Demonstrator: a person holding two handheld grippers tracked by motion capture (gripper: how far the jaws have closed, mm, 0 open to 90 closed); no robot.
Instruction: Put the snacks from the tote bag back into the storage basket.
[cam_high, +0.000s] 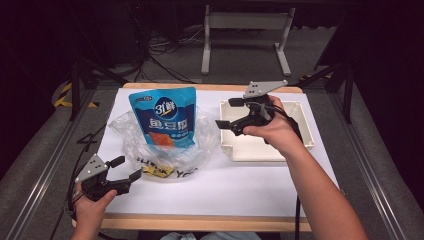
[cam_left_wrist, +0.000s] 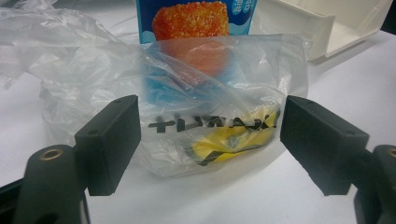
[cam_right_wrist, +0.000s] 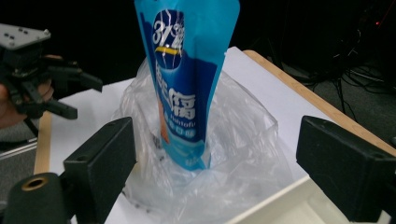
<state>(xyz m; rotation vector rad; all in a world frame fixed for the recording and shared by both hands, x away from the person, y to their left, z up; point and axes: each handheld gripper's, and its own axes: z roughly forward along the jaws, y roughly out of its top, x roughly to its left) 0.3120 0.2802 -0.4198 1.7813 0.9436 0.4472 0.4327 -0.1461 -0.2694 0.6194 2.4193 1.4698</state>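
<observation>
Two grippers flank a blue pouch standing upright in a clear plastic bag on the white surface. The left gripper, jaws apart, sits just beside the bag's near edge. The right gripper, jaws also apart, hovers over a white tray beside the bag.

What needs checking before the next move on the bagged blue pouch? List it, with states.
1. Left claw open, nothing between its jaws: ok.
2. Right claw open, over the white tray: ok.
3. Blue pouch standing upright in the clear plastic bag: ok.
4. Bag's near edge lined up between the left claw's jaws, seen in the left gripper view: ok.
5. Pouch fully settled on the bag's bottom: cannot tell.
</observation>
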